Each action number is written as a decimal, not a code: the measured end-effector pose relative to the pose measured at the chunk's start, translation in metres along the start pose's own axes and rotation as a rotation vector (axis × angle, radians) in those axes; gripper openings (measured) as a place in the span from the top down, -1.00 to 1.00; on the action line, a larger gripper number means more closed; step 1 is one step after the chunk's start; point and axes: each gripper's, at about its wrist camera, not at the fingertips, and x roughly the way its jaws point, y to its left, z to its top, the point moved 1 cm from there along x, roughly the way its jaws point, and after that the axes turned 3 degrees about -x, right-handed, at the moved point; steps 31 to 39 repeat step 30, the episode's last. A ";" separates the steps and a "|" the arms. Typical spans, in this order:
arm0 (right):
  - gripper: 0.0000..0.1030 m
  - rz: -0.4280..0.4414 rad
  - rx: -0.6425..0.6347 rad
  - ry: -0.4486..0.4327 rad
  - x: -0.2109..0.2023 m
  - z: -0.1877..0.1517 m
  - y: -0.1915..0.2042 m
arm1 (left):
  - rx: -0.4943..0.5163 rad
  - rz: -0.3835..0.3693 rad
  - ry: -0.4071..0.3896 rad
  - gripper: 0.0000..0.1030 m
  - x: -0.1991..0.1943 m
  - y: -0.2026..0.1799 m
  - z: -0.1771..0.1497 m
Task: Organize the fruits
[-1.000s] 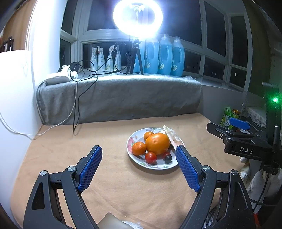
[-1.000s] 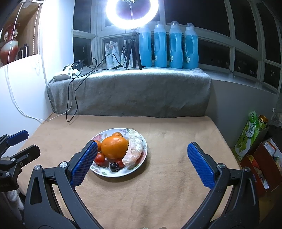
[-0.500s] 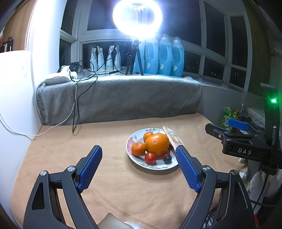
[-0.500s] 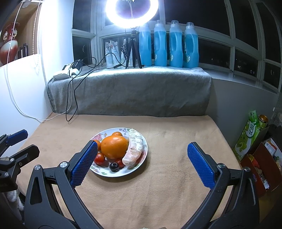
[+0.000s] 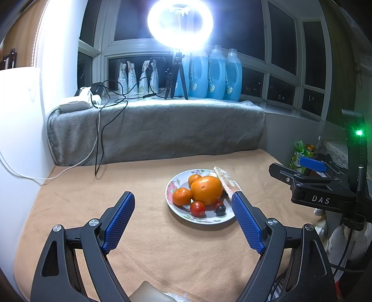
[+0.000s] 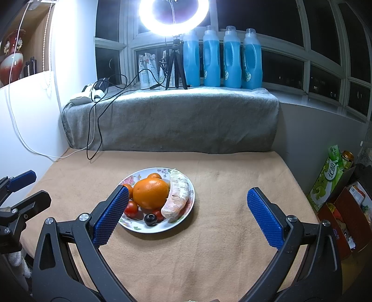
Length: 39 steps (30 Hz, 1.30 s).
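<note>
Work surface: table covered in a tan blanket (image 6: 209,244), dark windows behind, lit by a ring light (image 6: 173,16). Landmark for positions: the floral plate (image 6: 186,213).

Nearest the cameras: left gripper (image 5: 183,209), jaws spread wide, nothing between the pads, only bare blanket. Its right pad overlaps the plate's near right rim in the left wrist view; contact cannot be judged. Right gripper (image 6: 188,204), jaws likewise wide apart, gripping nothing; its left pad overlaps the plate's left edge in its own view.

On the plate: large orange (image 6: 151,192) at centre. Cherry tomato (image 6: 131,209) and dark round fruit (image 6: 151,219) at the near rim. Small tangerine (image 5: 181,196) left of the orange, a second tangerine (image 5: 194,179) behind it. Long pale wrapped item (image 6: 176,194) along the right side, touching the orange.

Beyond the plate: grey towel-covered ledge (image 6: 172,120), with cables (image 6: 97,130) hanging off its left part. On the ledge, behind the plate: tripod (image 6: 175,67), four blue bottles (image 6: 220,58).
</note>
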 end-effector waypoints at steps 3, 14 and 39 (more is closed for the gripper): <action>-1.00 0.000 0.001 0.000 0.000 0.000 0.000 | 0.000 0.001 0.000 -0.66 0.000 0.000 0.000; -1.00 -0.001 0.001 0.001 0.000 0.000 0.001 | 0.000 0.001 0.002 -0.66 0.000 -0.001 0.000; -1.00 0.001 0.001 0.012 0.005 -0.005 0.000 | 0.014 -0.019 0.006 -0.66 0.007 0.004 0.000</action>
